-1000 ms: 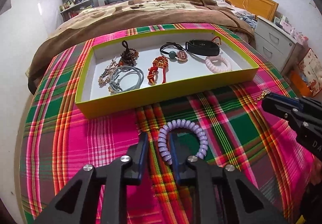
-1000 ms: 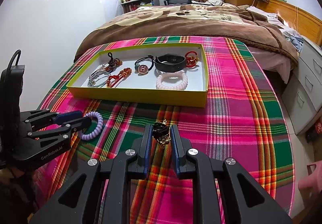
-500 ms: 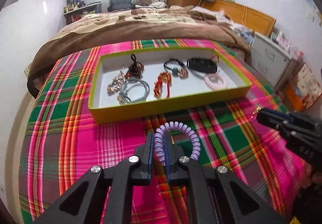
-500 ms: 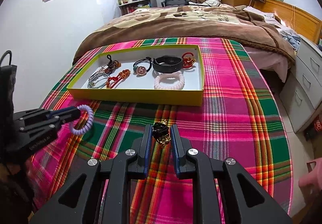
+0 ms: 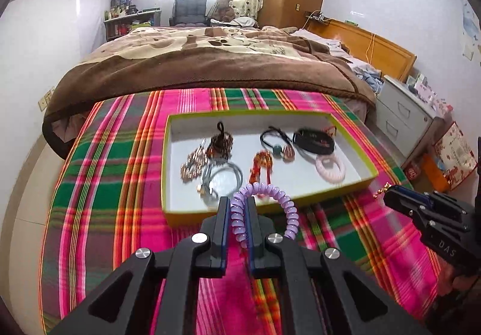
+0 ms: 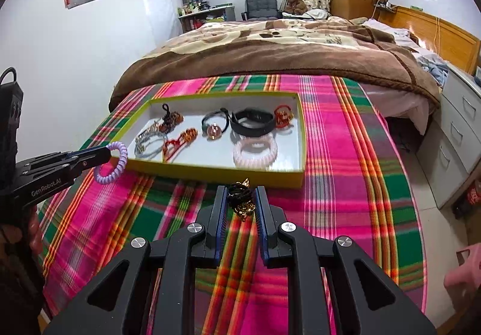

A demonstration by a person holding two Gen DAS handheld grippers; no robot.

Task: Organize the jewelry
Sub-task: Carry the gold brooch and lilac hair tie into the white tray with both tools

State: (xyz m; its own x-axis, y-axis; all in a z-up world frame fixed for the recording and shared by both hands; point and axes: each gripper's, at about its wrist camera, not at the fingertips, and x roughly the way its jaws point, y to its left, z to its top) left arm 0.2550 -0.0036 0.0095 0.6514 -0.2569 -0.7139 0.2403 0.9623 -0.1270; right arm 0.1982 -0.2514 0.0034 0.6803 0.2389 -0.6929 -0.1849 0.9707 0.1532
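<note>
The coil (image 5: 264,205), a lilac spiral hair tie, is pinched between the fingers of the left gripper (image 5: 237,214). The jaws are nearly together, pressing one side of the loop, while the rest arcs free to the right of the fingertips. In the right wrist view the same coil (image 6: 112,162) hangs from the left gripper (image 6: 105,154) in the air, just outside the tray's left near corner.

The tray (image 6: 216,171), a shallow yellow-walled box with a white floor, sits on a plaid cloth (image 6: 345,154). Inside it, from left to right, lie a grey tie (image 6: 147,142), a brown beaded piece (image 6: 170,118) behind it, a red knot (image 6: 180,139), a black tie with a round bead (image 6: 213,127), a black band (image 6: 254,123), a pink coil (image 6: 255,151) in front of that band, and a red clip (image 6: 282,115) near the tray's right wall.

The right gripper (image 6: 240,205) hovers in front of the tray's near wall. Its jaws stand a little apart, clamped on a charm (image 6: 240,199), a small bundle of black cord and gold chain that fills the gap between the blue pads (image 6: 221,214). In the left wrist view this gripper (image 5: 387,193) sits off the tray's right near corner, with a bit of gold (image 5: 380,191) poking from its tip.
</note>
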